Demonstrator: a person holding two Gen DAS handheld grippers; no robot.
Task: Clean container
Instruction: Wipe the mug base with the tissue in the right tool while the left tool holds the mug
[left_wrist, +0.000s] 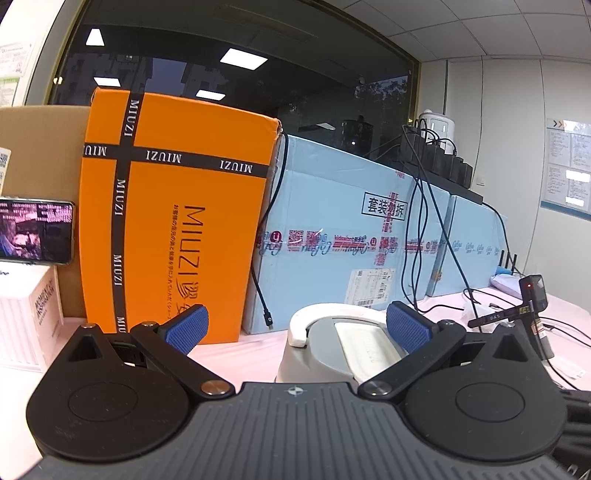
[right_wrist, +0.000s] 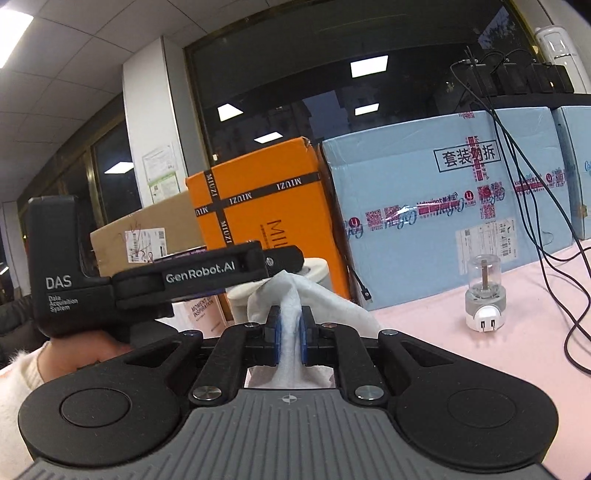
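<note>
Two grippers on the job. Left gripper (left_wrist: 298, 326) spread wide, pads bracketing the container (left_wrist: 332, 354) without visibly touching it. Right gripper (right_wrist: 290, 325) clamped tight on a bunched white wipe (right_wrist: 325, 299).

Step, as a judgement: wiping phase, wipe held off the container. Fits equally wipe about to land or wipe just lifted off; can't settle which.

If more wiping is due: needs the left pads closed on the body to stop it sliding on the pink tabletop (left_wrist: 236, 354), then wipe contact on the top face.

Container: grey body, white rim or handle arching over the top, pale flat panel on the upper face. Sits at 5 o'clock in the left view, in front of the orange box (left_wrist: 177, 206) and blue carton (left_wrist: 332, 206). No dirt or wetness discernible. In the right view mostly hidden behind wipe and left gripper.
</note>
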